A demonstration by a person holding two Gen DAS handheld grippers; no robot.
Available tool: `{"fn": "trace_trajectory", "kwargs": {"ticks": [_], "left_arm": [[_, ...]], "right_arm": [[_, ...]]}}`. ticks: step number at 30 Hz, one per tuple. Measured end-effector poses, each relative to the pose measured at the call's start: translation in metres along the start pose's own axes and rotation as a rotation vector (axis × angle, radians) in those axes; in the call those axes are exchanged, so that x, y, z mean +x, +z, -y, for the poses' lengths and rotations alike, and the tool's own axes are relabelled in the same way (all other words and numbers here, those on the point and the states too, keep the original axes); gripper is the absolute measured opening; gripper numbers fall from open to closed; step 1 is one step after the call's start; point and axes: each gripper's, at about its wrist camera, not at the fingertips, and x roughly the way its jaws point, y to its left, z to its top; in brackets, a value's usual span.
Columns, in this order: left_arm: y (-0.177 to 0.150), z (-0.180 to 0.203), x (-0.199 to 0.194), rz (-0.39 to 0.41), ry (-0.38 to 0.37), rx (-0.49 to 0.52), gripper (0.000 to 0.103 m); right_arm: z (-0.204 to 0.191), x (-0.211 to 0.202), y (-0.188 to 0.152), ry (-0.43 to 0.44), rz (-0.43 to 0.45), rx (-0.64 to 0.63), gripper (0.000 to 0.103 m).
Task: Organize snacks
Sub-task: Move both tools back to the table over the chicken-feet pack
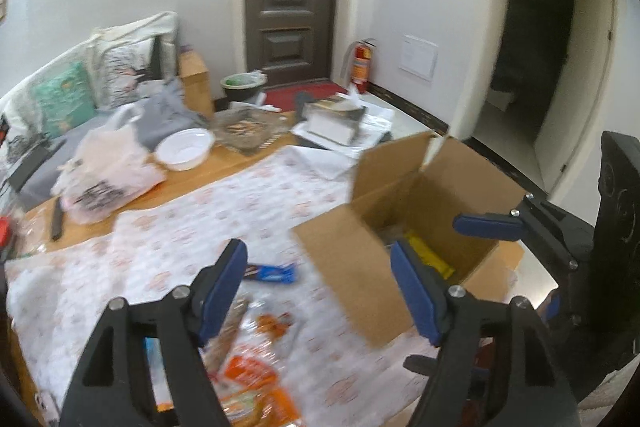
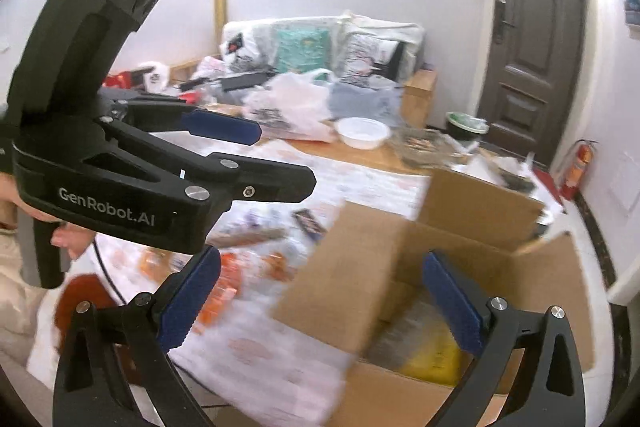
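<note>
Left gripper [image 1: 320,291]: jaws apart, empty. Right gripper [image 2: 324,303]: jaws wide apart, empty. Orange packets [image 1: 256,383] loose on counter [image 1: 192,183], below left jaws, nearer left hand. Blue packet [image 1: 270,273] beyond, long axis crosswise. Cardboard box [image 1: 348,259] to right, yellow packet [image 1: 430,257] inside.

Our left black plastic two-finger gripper [image 1: 318,279] carries blue ribbed pads [image 1: 414,293] on angular arms pinned with silver round screws [image 1: 456,291]. Our right black plastic gripper [image 2: 322,301] matches it. Behind the left jaws, the white lettering "GenRobot.AI" [image 2: 106,206] marks the body, and a thin black cable [image 2: 105,273] hangs below.
</note>
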Motion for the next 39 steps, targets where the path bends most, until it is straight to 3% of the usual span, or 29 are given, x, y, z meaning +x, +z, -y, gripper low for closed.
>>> {"fn": "trace_trajectory", "kwargs": {"ticks": [5, 9, 17, 28, 35, 39], "left_arm": [[-0.030, -0.046, -0.029, 0.024, 0.048, -0.058, 0.073], [-0.060, -0.082, -0.039, 0.025, 0.072, -0.105, 0.074], [-0.131, -0.139, -0.025, -0.014, 0.054, -0.216, 0.074], [-0.196, -0.160, 0.006, -0.070, -0.017, -0.323, 0.074], [-0.217, -0.158, 0.014, -0.117, 0.004, -0.333, 0.074], [-0.223, -0.159, 0.021, -0.131, -0.026, -0.358, 0.073]], "right_arm": [[-0.043, 0.019, 0.011, 0.063, -0.001, 0.012, 0.101], [-0.083, 0.041, 0.009, 0.162, -0.028, -0.015, 0.101], [-0.140, 0.105, -0.014, 0.256, -0.182, -0.121, 0.101], [-0.144, 0.177, -0.049, 0.297, -0.354, -0.214, 0.099], [-0.137, 0.189, -0.058, 0.315, -0.397, -0.210, 0.100], [-0.139, 0.187, -0.063, 0.337, -0.420, -0.216, 0.097]]}}
